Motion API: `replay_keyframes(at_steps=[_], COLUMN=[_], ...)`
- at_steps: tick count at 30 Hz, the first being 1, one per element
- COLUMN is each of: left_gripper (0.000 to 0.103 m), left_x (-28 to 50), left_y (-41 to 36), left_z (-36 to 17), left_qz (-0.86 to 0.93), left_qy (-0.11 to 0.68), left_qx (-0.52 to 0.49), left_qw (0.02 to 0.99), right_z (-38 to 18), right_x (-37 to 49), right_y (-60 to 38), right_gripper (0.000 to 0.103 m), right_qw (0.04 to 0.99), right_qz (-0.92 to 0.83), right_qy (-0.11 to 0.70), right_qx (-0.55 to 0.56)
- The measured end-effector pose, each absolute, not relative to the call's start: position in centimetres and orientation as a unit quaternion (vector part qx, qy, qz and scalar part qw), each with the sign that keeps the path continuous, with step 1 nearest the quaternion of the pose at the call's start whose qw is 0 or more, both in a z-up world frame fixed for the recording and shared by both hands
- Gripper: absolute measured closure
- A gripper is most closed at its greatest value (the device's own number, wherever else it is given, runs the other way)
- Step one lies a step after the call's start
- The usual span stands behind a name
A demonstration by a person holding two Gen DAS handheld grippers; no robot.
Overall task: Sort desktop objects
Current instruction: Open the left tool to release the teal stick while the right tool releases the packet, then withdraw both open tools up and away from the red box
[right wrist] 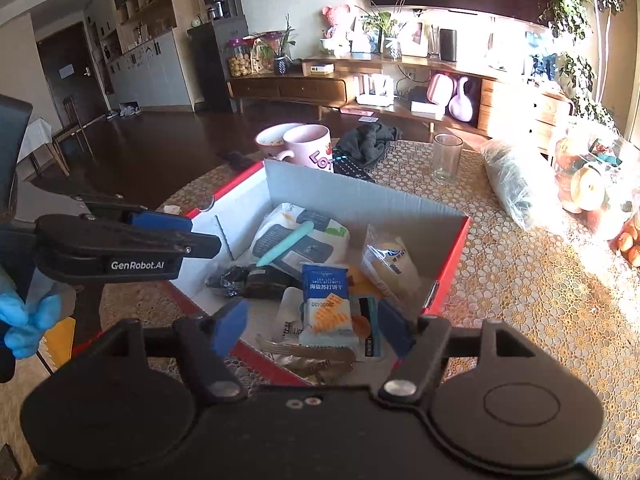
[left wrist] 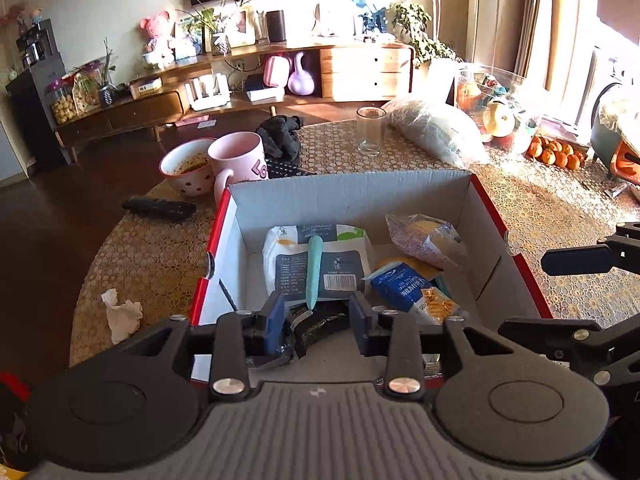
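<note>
Left wrist view
Left gripper [left wrist: 316, 318]: jaws partly apart, blue pads clear of everything; nothing held. It hangs over the near end of the box.
Box: open cardboard box with red outer sides and white inside [left wrist: 348, 192], on the round table with a gold lace-pattern cloth [left wrist: 532, 204].
Box contents: white snack pouch with a dark label [left wrist: 288, 256] in the middle; slim teal pen [left wrist: 314, 270] lying on it, pointing at 12 o'clock; black crinkled wrapper [left wrist: 324, 326] just under the pads; blue-and-white cracker packet [left wrist: 404, 286] at 3 o'clock of the pouch; clear-wrapped yellow bun [left wrist: 426, 236] at 1 o'clock.
Outside box: pink mug [left wrist: 238, 156] and dotted bowl [left wrist: 188, 168] at 11 o'clock; clear glass [left wrist: 370, 130] at 12 o'clock; crumpled tissue [left wrist: 122, 314] at 9 o'clock.

Right wrist view
Right gripper [right wrist: 314, 328]: jaws wide apart, empty, above the cracker packet [right wrist: 324, 300].
Left gripper [right wrist: 160, 236]: at 9 o'clock, over the box's left wall.
Person: a blue-gloved hand [right wrist: 24, 320] at the left edge.
</note>
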State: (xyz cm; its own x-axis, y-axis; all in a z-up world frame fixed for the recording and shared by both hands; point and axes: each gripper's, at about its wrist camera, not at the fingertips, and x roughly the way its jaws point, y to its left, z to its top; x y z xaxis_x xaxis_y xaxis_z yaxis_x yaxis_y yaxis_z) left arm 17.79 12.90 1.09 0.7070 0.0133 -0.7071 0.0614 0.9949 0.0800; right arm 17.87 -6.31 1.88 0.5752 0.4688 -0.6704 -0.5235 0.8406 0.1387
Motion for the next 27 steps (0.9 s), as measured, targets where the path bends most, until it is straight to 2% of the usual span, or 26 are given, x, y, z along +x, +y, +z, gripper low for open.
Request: replay_keyframes(at_steps=[2,3,5,12,16,18,27], left_gripper=[0.038,0.035,0.034,0.017,0.011,0.0,0.0], left_x=[17.1,16.8,16.4,15.0,14.2,13.7,12.0], left_y=[12.7,12.7,12.5,11.6,11.3,11.2,10.6], left_z=[1.5,1.7,2.0,2.2,2.0,1.9,1.5], left_qz=[-0.008,-0.01,-0.014,-0.021,-0.023,-0.02,-0.012], left_qy=[0.368,0.364,0.362,0.361,0.363,0.363,0.368], left_qx=[0.052,0.049,0.049,0.05,0.04,0.035,0.03], left_qw=[0.928,0.93,0.931,0.931,0.931,0.931,0.929], right_z=[2.0,2.1,2.2,2.4,2.6,2.6,2.8], right_x=[17.4,17.1,16.6,14.8,13.7,13.2,11.9], right_y=[-6.4,-6.5,-6.6,-7.5,-8.0,-8.2,-10.1], right_gripper=[0.03,0.029,0.028,0.022,0.018,0.017,0.016], right_qw=[0.888,0.889,0.89,0.895,0.899,0.902,0.907], right_qz=[0.284,0.285,0.286,0.294,0.294,0.292,0.279], right_qy=[0.36,0.357,0.352,0.334,0.32,0.316,0.313], right_qx=[-0.04,-0.042,-0.043,-0.042,-0.043,-0.049,-0.039])
